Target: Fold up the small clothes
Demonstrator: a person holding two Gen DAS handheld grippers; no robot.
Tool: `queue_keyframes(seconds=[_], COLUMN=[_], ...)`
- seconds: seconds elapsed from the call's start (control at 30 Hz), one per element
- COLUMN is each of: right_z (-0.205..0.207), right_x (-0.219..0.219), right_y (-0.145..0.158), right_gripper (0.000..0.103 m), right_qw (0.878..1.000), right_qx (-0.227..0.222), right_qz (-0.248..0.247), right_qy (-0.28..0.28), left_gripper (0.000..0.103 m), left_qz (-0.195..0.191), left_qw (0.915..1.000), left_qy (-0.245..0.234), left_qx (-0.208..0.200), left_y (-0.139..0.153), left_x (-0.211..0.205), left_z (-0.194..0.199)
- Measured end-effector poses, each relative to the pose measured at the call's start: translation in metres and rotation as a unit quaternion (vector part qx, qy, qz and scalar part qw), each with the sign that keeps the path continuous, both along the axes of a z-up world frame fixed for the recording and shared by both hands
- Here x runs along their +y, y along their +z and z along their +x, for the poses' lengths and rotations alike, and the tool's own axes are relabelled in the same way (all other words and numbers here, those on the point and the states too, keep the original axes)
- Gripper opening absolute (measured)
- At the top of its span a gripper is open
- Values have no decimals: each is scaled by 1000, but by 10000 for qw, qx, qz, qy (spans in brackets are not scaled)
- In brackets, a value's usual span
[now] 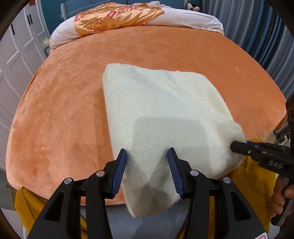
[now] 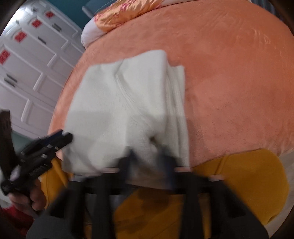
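Black fingers with blue ribbed pads [image 1: 120, 171] fill the foreground of the left wrist view: your left gripper [image 1: 147, 166] stands with its jaws apart, straddling the near edge of a folded cream knitted garment [image 1: 165, 110]. Whether the pads press on the cloth cannot be told. The garment lies on the near part of an orange plush bedspread [image 1: 73, 101], its near corner hanging over the bed's edge above a mustard-yellow cloth [image 1: 25, 200].

At the garment's right corner your right gripper [image 1: 232, 146] bites the cloth, jaws clenched on it; your right hand [image 1: 281, 198] holds the handle below. In the right wrist view that gripper [image 2: 150, 156] is smeared by motion blur, and white cloth shows between its fingers. Your left gripper [image 2: 66, 137] appears there at the garment's left edge, with your left hand [image 2: 35, 198] beneath it.

At the far end of the bed lies a pillow [image 1: 183, 20] under an orange flowered cover [image 1: 114, 16]. White cabinet doors [image 2: 27, 64] stand to the left. No containers are in view.
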State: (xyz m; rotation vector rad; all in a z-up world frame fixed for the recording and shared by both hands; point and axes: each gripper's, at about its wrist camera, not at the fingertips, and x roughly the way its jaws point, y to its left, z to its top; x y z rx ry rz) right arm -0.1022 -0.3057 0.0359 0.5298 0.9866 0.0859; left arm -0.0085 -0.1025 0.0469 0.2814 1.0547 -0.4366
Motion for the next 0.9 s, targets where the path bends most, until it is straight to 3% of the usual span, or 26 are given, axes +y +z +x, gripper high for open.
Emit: queue_keyframes(seconds=[0.1,0.17,0.23,0.27,0.33,0.37,0.43,0.5,0.57,0.6,0.63,0.73,0.8,0.83,0.9], right_z=[-29,-39,-38,-36,-35,-34,-33,-29,-23,-17,-9,36,69,83,104], right_x=[-5,-4,-1,-3,-6,-5,-4,-11,-27,-37,-45,-61,-63,-60,-44], right_y=[42,46,7,-32,-58,-50,-30,-9,10,16,19,7,-13,-18,-5], right_gripper=[9,9,9,8,9,9,15,22,37,50,55,56,53,28,14], right_qw=[9969,9968,9996,9979,9955,9963,9979,9992,9994,9986,9979,9975,9980,9986,9998], right_qx=[-700,-744,-18,587,943,859,634,384,9,-163,-269,-208,15,110,-22], right_qz=[342,280,-281,-262,51,-13,-79,6,120,175,185,150,267,248,-72], right_qy=[-76,-91,-37,-34,-104,-97,-66,-112,-333,-466,-552,-654,-578,-452,-200], left_gripper=[49,49,50,52,53,53,54,55,56,57,57,58,58,58,58], left_qz=[-122,-331,-222,-128,82,203,372,301,289,303,328,398,374,337,174], left_qw=[9997,9986,9988,9988,9986,9990,9991,9993,9992,9991,9991,9989,9989,9989,9990], left_qy=[115,154,120,65,-16,-66,-125,-36,27,31,37,35,73,105,201], left_qx=[164,371,428,473,515,382,157,235,290,290,271,224,257,300,370], left_y=[3,2,-7,-14,-25,-26,-26,-26,-28,-28,-29,-30,-30,-29,-25], left_x=[11,18,16,11,3,1,-2,-1,-1,-2,-3,-6,-5,-4,1], left_z=[1,0,-3,-5,-9,-12,-16,-13,-10,-9,-9,-10,-9,-8,-5])
